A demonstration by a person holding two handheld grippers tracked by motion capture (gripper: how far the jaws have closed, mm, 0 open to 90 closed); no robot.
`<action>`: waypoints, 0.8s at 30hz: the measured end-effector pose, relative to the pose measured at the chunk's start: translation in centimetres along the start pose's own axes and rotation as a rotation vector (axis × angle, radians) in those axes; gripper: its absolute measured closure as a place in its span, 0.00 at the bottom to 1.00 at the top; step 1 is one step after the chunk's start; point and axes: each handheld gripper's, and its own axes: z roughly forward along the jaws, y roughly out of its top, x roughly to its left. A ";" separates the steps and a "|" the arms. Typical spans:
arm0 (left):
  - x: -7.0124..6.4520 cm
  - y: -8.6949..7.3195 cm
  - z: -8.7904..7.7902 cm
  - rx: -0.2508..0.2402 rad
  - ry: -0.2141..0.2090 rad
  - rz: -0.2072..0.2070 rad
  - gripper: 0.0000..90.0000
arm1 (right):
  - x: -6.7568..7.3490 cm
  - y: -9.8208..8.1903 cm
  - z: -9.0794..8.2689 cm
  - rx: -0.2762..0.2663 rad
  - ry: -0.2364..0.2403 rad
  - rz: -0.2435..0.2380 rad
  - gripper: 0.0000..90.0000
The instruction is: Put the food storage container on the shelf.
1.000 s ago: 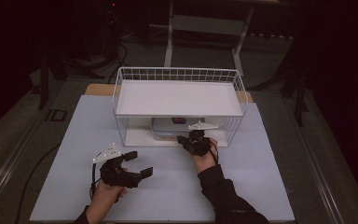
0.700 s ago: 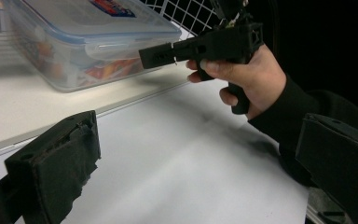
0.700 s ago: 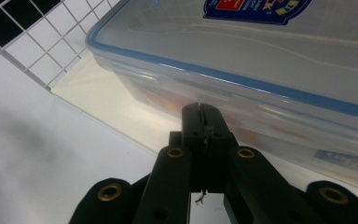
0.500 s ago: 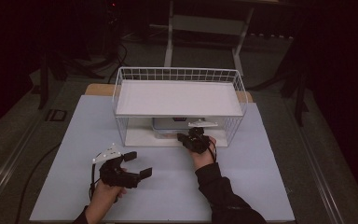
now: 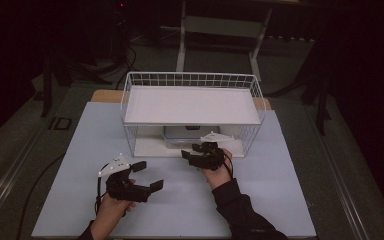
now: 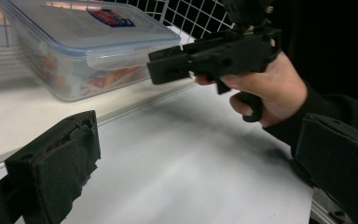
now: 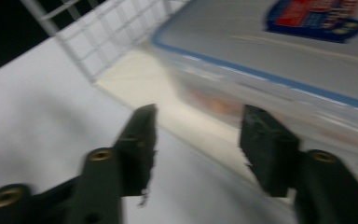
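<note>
- A white wire rack is standing on the pale table, with a flat white shelf on top and an open lower level underneath.
- A clear plastic container with a blue-edged lid and a red-and-blue label is sitting on the rack's lower level, toward the front; colourful contents are showing through its wall.
- The right gripper is being held by the person's right hand just in front of the rack's open lower level, pointing toward the container.
- The right forearm, in a dark sleeve, is coming up from the bottom edge and angling slightly leftward toward the rack.
- In the left gripper view, the right hand is wrapping the gripper's handle with a finger curled at the trigger, and the right gripper is sitting level, its tip just beside the container's front corner.
- In the right gripper view, its jaws are standing apart with nothing between them, the container lying close ahead and the rack's wire side off to the left; this view is blurred.
- The left gripper is being held low over the bare table, well apart from the rack, by the left hand coming in from the bottom edge.
- The left gripper is pointing rightward and a little forward, toward the right hand.
- Its jaws are spread wide with nothing between them, and the left gripper view is showing the two black pads far apart over the table surface.
</note>
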 end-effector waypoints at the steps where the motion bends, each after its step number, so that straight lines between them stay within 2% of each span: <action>1: 0.0 0.0 0.0 0.002 -0.001 -0.001 0.00 | 0.1 0.0 -0.1 -0.001 0.011 -0.007 0.43; 2: -0.1 0.0 0.1 0.003 0.001 0.001 0.00 | 0.2 -0.1 -0.4 -0.006 0.011 -0.010 0.41; 5: -0.4 0.2 0.1 0.012 -0.008 0.007 0.00 | 0.1 -0.1 -1.1 -0.028 0.072 0.012 0.30; 7: -0.5 0.3 0.1 0.015 -0.009 0.015 0.00 | 0.1 -0.2 -1.3 -0.027 0.081 0.016 0.28; 9: -0.6 0.5 0.0 0.011 -0.014 0.019 0.00 | 0.1 -0.4 -1.9 -0.028 0.101 0.009 0.23; 12: -0.9 0.6 -0.2 0.010 -0.018 0.027 0.00 | 0.2 -0.9 -2.7 -0.033 0.124 0.023 0.22; 16: -1.1 0.4 -0.5 0.013 -0.024 0.033 0.00 | 0.6 -1.7 -4.1 -0.048 0.115 0.005 0.22; 18: -1.2 0.2 -0.6 0.020 -0.024 0.037 0.00 | 0.6 -2.1 -4.7 -0.052 0.125 0.011 0.22; 22: -1.5 0.0 -1.0 0.017 -0.018 0.051 0.00 | 0.7 -3.1 -5.9 -0.049 0.128 -0.014 0.22; 24: -1.5 0.0 -1.2 0.020 -0.017 0.051 0.00 | 0.7 -3.6 -6.6 -0.052 0.133 -0.003 0.22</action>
